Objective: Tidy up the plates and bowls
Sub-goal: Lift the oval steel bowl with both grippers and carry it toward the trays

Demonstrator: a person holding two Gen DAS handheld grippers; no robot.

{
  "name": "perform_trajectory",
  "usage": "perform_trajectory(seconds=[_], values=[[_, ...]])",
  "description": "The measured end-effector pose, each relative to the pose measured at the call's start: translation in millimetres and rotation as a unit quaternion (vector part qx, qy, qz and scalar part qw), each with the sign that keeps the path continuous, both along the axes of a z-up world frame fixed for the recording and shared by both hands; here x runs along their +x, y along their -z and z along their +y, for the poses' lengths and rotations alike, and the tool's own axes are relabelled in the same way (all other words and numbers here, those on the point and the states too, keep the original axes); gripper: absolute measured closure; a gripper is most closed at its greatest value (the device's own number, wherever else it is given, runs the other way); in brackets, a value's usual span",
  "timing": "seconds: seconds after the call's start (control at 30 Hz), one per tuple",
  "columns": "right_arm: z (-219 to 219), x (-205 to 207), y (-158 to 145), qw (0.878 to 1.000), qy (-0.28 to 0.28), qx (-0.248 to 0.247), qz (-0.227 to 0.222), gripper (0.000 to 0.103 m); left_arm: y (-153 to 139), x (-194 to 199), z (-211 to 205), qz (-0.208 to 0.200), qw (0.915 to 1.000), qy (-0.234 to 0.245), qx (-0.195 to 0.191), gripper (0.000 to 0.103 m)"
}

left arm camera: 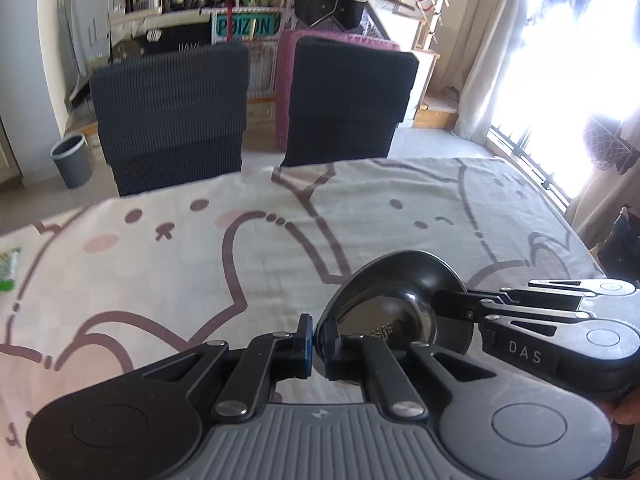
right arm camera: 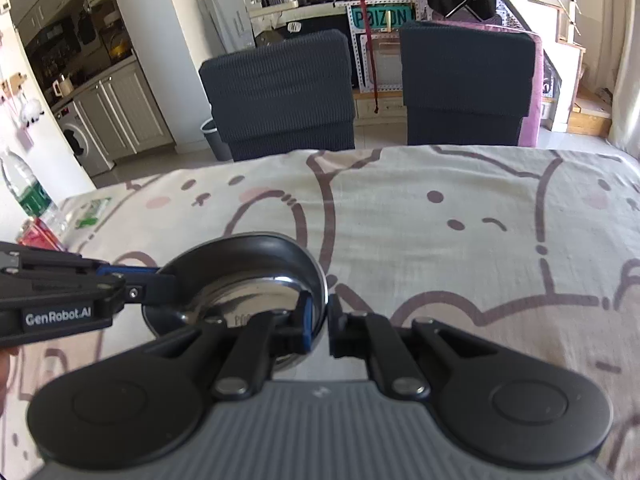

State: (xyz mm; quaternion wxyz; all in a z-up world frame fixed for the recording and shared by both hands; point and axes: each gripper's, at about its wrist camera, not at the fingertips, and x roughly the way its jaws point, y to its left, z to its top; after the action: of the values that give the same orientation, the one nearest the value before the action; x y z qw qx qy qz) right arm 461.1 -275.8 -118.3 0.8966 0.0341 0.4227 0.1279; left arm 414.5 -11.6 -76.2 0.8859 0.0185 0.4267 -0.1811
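Observation:
A shiny steel bowl (left arm camera: 394, 300) with a dark rim is held between both grippers just above the cartoon-print tablecloth (left arm camera: 160, 280). My left gripper (left arm camera: 317, 346) is shut on the bowl's left rim, one finger inside and one outside. My right gripper (right arm camera: 322, 326) is shut on the bowl's (right arm camera: 248, 280) right rim in the same way. In the left wrist view the right gripper (left arm camera: 456, 306) reaches in from the right onto the rim. In the right wrist view the left gripper (right arm camera: 160, 286) reaches in from the left.
Two dark chairs (left arm camera: 172, 112) (left arm camera: 348, 100) stand at the table's far edge. A green packet (left arm camera: 8, 268) lies at the table's left edge. A water bottle (right arm camera: 28, 192) and a red pack (right arm camera: 38, 236) stand at the left end. A grey bin (left arm camera: 72, 160) is on the floor.

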Motion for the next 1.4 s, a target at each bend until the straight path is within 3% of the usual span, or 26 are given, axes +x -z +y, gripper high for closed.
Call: perform_trajectory(seconds=[0.3, 0.67, 1.0, 1.4], values=[[-17.6, -53.3, -40.5, 1.0, 0.004, 0.008, -0.025, 0.094, -44.5, -59.1, -16.1, -0.044, 0.999, 0.007, 0.008, 0.098], [-51.9, -120.1, -76.7, 0.998, 0.007, 0.005, -0.063, 0.093, -78.0, -128.4, -46.1, -0.075, 0.997, 0.017, -0.011, 0.097], [-103.9, -170.4, -88.7, 0.996, 0.041, 0.018, -0.08, 0.094, -83.4, -175.8, -89.7, -0.087, 0.9944, 0.042, -0.042, 0.097], [-163.2, -206.9, -80.3, 0.993, 0.093, -0.004, -0.071, 0.094, -65.4, -184.3, -157.6, -0.065, 0.9909, 0.105, -0.053, 0.096]])
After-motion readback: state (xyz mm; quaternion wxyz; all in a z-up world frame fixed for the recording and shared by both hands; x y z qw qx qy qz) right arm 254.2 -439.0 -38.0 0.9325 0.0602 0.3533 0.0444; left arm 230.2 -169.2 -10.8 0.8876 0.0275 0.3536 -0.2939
